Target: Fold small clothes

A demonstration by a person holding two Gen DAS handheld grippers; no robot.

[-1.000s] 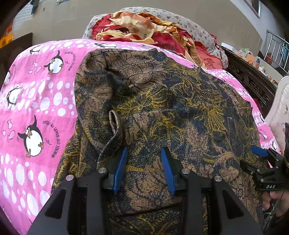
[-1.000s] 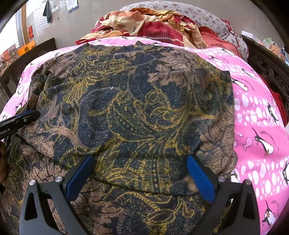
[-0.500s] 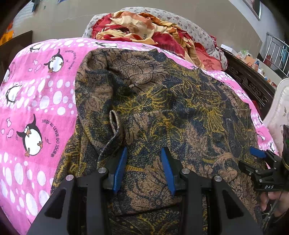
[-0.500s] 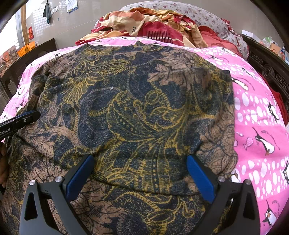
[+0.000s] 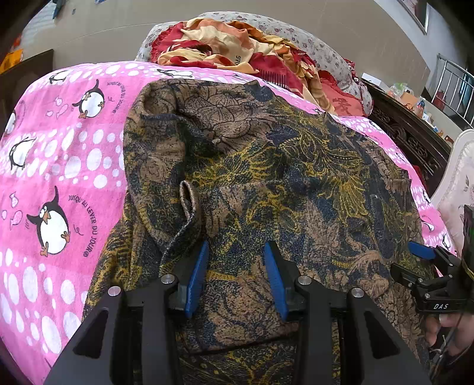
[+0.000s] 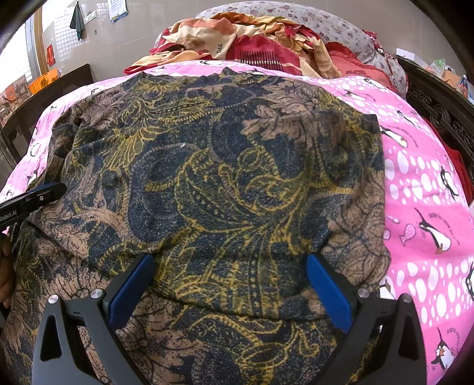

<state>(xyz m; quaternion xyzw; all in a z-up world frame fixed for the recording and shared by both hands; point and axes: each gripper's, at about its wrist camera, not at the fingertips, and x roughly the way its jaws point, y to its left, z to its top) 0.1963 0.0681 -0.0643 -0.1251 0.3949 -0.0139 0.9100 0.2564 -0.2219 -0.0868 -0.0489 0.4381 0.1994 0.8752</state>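
Soft, matt woven cloth makes up the patterned garment (image 6: 225, 183), its brown, navy and yellow print looking slightly grainy. Beneath it lies a fuzzy pink fleece blanket (image 5: 59, 165) with printed penguins. The gripper fingers (image 5: 195, 278) show smooth blue pads on matt black plastic with shiny metal screws. The bed frame (image 5: 408, 133) is dark carved wood, glossy.

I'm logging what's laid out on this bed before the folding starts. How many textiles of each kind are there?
Patterned brown, blue and yellow garment, spread flat: 1
Pink penguin bedspread: 1
Crumpled red and orange cloth at the far end: 1
Floral pillow behind it: 1
Total: 4
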